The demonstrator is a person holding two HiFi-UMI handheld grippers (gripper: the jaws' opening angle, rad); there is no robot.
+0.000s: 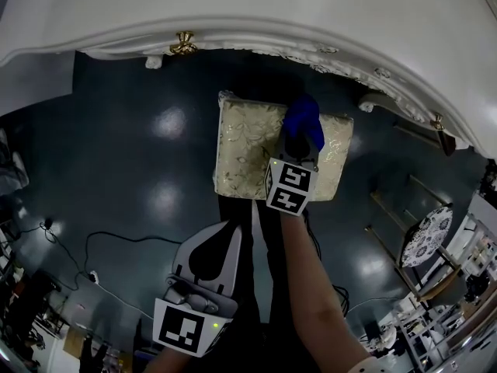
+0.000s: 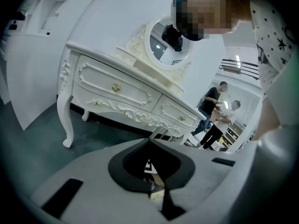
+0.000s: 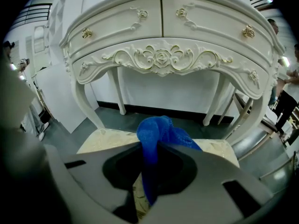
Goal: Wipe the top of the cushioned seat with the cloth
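The cushioned seat [image 1: 248, 150] is a square stool with a cream, gold-patterned top, standing on the dark floor before a white dressing table [image 1: 248, 14]. My right gripper [image 1: 301, 142] hovers over the seat's right half, shut on a blue cloth [image 1: 304, 117] that bunches out past its tips. In the right gripper view the blue cloth [image 3: 156, 139] hangs pinched between the jaws, with the seat [image 3: 103, 141] below it. My left gripper [image 1: 216, 251] is held low near the person's body, away from the seat; its jaws are shut with nothing in them [image 2: 152, 171].
The white dressing table's curved legs [image 3: 86, 101] and drawers [image 3: 121, 29] stand just beyond the seat. Cables [image 1: 116, 243] trail on the floor at left. A round patterned stool [image 1: 425, 235] and racks sit at right. Two people [image 2: 217, 111] stand in the background.
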